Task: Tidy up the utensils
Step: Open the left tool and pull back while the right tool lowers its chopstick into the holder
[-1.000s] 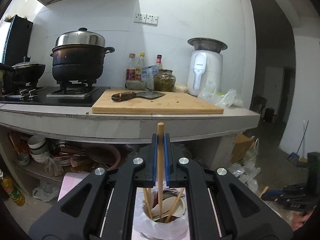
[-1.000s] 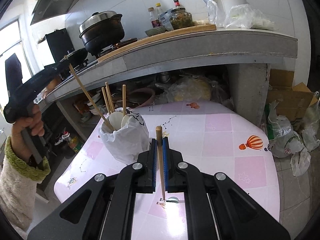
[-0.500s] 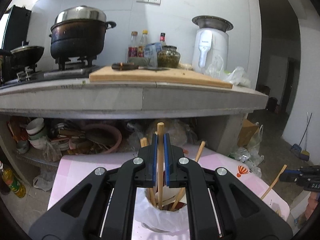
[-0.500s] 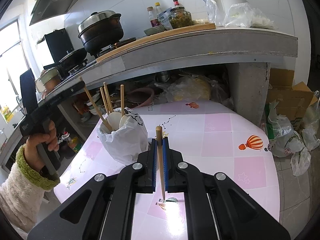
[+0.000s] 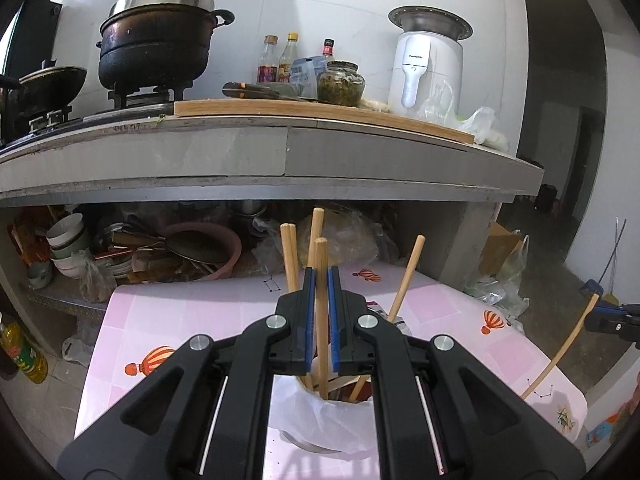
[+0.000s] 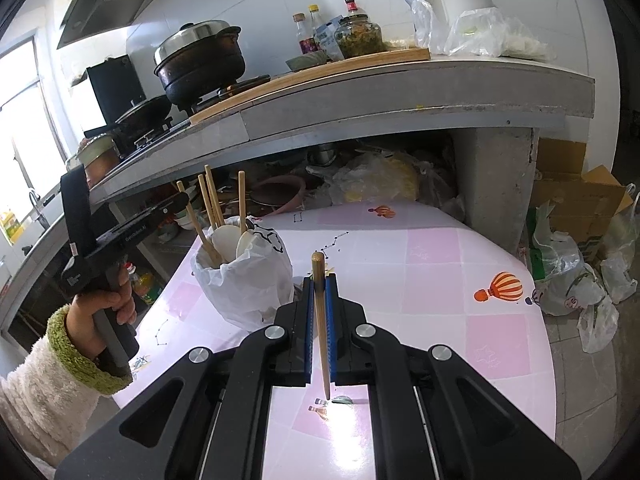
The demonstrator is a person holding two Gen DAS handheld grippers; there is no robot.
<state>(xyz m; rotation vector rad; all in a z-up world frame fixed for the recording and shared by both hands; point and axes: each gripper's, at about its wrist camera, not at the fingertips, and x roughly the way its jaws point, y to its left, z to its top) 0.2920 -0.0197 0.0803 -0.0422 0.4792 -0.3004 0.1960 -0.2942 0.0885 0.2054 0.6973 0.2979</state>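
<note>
**Left wrist view: both tongs pinching a chopstick, left one over the holder**

Left wrist view: left tongs (image 5: 321,276) clamped on a light wooden chopstick (image 5: 321,300), near upright, its lower end inside the mouth of the round utensil holder lined with a white plastic bag (image 5: 320,420). Whether the tip touches the bottom cannot be told. More wooden chopsticks (image 5: 289,256) stand in the same holder, one leaning out to the right. Holder sits on the pink tiled-pattern counter with balloon prints (image 5: 180,316). Far right edge: the other tongs with a second long wooden chopstick (image 5: 560,356) slanting down to the pink surface.

Right wrist view: right tongs (image 6: 319,284) pressed on that second chopstick (image 6: 321,320), blue pads either side, thick end up, thin tip down at or just above the pink counter (image 6: 440,264); contact not clear. Bagged holder (image 6: 244,276) is left of and beyond these tongs, apart from them, with chopsticks and pale flat spoons (image 6: 234,240) sticking out. Left tongs (image 6: 182,200) reach in from the left above the holder, held by a hand (image 6: 106,308) in a fluffy cream sleeve with green cuff (image 6: 60,364).

Behind: grey concrete kitchen ledge (image 6: 400,92) with a black lidded pot (image 6: 200,60), wooden cutting board (image 5: 320,114), bottles and jar.
</note>
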